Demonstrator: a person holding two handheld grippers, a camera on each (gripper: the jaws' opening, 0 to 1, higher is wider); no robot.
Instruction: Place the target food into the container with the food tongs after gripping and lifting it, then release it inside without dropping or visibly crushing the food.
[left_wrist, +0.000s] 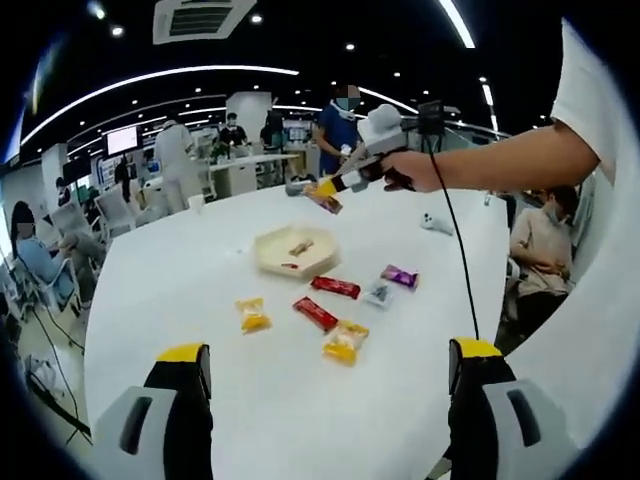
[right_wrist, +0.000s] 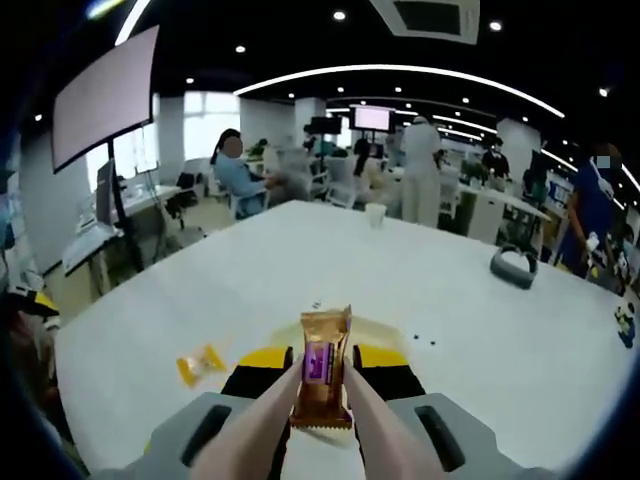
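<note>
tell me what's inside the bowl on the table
The bowl holds a small tan snack and a little red piece. In the right gripper view, the snack packet gripped by the tongs covers most of the bowl.

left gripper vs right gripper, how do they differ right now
The left gripper is open and holds nothing, hovering low over the table. The right gripper drives tongs clamped on an orange snack packet, above the container. Both have yellow-tipped jaws.

table (left_wrist: 250, 400) – smooth, matt white | snack packet (right_wrist: 322, 380) – glossy crinkled foil | bowl (left_wrist: 268, 262) – matt cream plastic
</note>
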